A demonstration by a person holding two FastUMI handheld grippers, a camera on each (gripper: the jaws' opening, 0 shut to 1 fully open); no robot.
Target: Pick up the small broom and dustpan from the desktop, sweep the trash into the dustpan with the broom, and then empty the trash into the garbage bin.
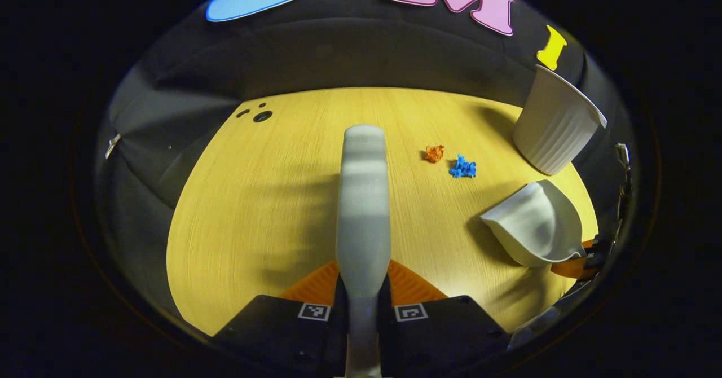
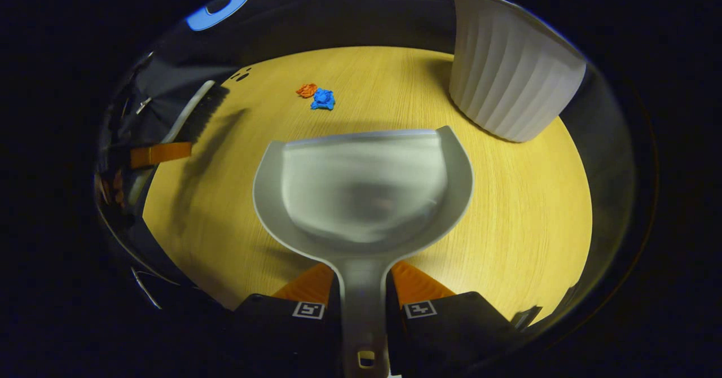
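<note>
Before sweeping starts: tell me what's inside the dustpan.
Nothing: the dustpan pan is bare grey in the right gripper view. The orange scrap and blue scrap lie on the desktop beyond its lip. Its underside is hidden.

Beside the white ribbed bin (image 2: 510, 73) on the yellow wood-grain desktop (image 2: 524, 209) lie orange scrap (image 2: 307, 89) and blue scrap (image 2: 323, 99); grey dustpan (image 2: 364, 189).

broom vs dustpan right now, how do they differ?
The broom is a long narrow grey bar with dark bristles; the dustpan is a wide, hollow grey scoop. The broom sits in the left gripper, the dustpan in the right gripper. The dustpan's mouth faces the orange scrap and blue scrap; the broom hangs off to their side. Both are gripped by the handle and held above the table.
</note>
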